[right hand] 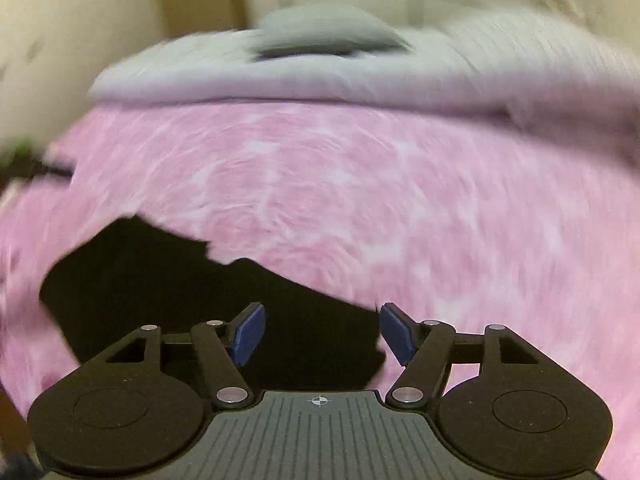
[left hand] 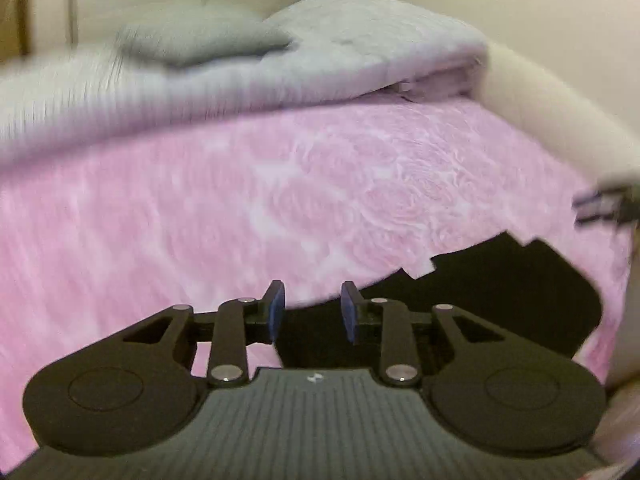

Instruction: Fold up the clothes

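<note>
I am holding my left gripper (left hand: 312, 312) part-open and my right gripper (right hand: 322, 334) wider, both empty and tilted down over the bed. The black garment (right hand: 208, 300) is lying flat just beyond both sets of fingertips, its long axis running across between my hands, so neither hand is clearly nearer. It is resting on the pink bedspread (left hand: 280, 184); further back are the folded grey quilt (left hand: 360, 52) and a pillow (right hand: 324, 32).
</note>
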Tool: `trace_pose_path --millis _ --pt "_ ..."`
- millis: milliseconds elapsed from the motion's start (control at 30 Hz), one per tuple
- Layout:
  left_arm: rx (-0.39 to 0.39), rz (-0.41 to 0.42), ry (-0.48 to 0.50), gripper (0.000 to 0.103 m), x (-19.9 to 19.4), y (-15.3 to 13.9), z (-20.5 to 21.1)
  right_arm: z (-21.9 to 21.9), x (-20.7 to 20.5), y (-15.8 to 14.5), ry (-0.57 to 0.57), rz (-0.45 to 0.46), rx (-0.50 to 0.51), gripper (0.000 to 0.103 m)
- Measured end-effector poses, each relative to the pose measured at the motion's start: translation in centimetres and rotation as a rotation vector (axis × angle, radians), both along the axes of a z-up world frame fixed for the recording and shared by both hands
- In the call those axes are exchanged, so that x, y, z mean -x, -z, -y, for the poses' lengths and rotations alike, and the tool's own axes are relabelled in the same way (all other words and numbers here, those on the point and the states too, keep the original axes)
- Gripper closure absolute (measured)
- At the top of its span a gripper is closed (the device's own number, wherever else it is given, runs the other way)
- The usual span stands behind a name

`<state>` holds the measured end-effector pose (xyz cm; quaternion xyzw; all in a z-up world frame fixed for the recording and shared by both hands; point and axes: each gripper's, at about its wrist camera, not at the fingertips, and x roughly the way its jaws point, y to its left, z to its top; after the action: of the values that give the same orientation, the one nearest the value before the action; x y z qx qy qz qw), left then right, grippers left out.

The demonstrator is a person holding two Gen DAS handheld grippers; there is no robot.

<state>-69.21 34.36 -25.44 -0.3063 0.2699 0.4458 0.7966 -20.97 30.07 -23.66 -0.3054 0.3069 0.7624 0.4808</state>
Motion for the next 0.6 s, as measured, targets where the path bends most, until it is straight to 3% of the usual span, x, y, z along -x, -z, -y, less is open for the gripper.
trace_pose_path --millis 133,267,333,433,500,533,567,600 --pt "0.179 0.18 -0.101 0.076 2.2 4.9 0.1 -1.9 -3.5 3.6 0.135 -0.2 0.146 0.036" --pt "0.276 0.291 -0.171 0.075 3.4 7.8 -0.1 -1.5 -6.1 5.8 0.235 -0.399 0.219 0.036" --pt "0.297 0.305 -0.175 0.075 3.0 8.5 -0.6 -1.5 -6.5 6.5 0.269 -0.451 0.24 0.036" --pt "0.301 0.338 -0.154 0.075 1.9 9.0 -1.2 -1.5 -6.2 6.6 0.275 -0.436 0.229 0.039" --pt "0.281 0.352 -0.138 0.079 1.5 9.1 -1.3 -1.8 -5.8 6.2 0.266 -0.394 0.204 0.064" --pt "0.263 0.351 -0.128 0.09 1.2 9.1 -1.3 -2.0 -5.6 6.2 0.266 -0.374 0.188 0.07" --pt "0.225 0.341 -0.116 0.097 0.9 8.9 -1.2 -2.3 -5.4 6.1 0.265 -0.36 0.17 0.086" --pt "0.183 0.329 -0.102 0.097 0.7 8.8 -1.0 -2.4 -5.4 6.1 0.262 -0.358 0.149 0.09"
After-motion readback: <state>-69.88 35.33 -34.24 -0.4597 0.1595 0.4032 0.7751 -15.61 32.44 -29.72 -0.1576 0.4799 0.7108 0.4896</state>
